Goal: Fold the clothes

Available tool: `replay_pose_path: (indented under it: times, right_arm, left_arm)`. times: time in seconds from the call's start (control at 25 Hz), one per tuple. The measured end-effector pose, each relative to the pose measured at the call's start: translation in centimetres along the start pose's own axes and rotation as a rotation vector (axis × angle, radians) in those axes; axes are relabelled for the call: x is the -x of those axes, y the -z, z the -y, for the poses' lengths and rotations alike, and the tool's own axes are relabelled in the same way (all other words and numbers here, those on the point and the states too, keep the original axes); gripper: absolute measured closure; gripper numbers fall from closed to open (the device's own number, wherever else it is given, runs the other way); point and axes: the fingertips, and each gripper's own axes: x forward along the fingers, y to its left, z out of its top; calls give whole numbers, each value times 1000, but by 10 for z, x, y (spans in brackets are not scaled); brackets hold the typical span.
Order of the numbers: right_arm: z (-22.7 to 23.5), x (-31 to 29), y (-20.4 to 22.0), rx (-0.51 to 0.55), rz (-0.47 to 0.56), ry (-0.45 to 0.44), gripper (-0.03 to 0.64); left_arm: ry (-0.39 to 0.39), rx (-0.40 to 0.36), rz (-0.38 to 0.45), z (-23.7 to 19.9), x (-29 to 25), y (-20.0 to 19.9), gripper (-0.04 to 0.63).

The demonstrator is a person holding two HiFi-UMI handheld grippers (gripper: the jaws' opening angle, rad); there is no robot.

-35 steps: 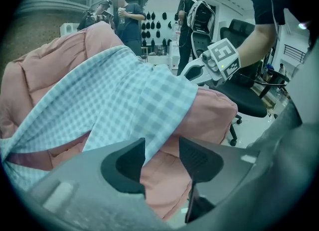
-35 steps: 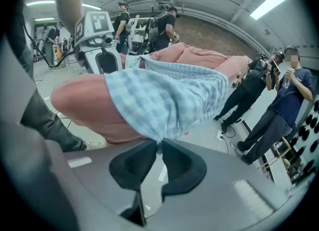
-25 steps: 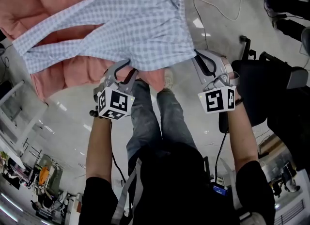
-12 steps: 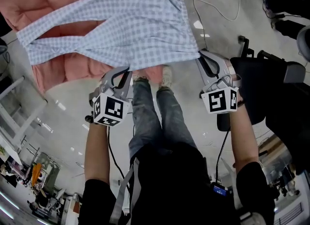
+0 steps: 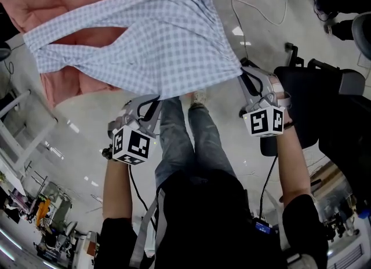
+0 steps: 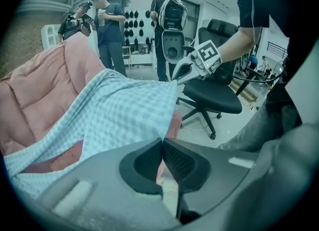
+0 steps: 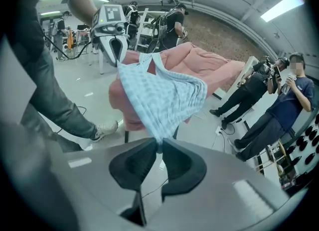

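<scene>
Checked garment (image 5: 151, 42) hung by its hem, pinched in the closed jaws of left gripper (image 5: 149, 101) and right gripper (image 5: 244, 68), and was best held taut and level.

Floor (image 5: 81, 126) open on my side of the pink quilt (image 5: 75, 1). Office chair (image 5: 313, 105) crowds right of it; my legs (image 5: 174, 140) stand below; checked cloth (image 5: 156, 42) hangs across its near edge.

Black short-sleeved top (image 5: 197, 215), blue-grey jeans (image 5: 191, 140), pale sneakers (image 5: 200, 96); grey left gripper (image 5: 152, 98) and right gripper (image 5: 243, 66) with black-white marker cubes, black cables (image 5: 134, 188).
</scene>
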Motion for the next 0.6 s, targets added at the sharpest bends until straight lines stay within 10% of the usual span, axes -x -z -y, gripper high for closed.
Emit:
replay_pose_path:
  times: [0.6]
  right_arm:
    - [-45, 0, 21, 16, -29, -45, 572]
  left_arm:
    - [-72, 114, 34, 18, 8, 21, 586]
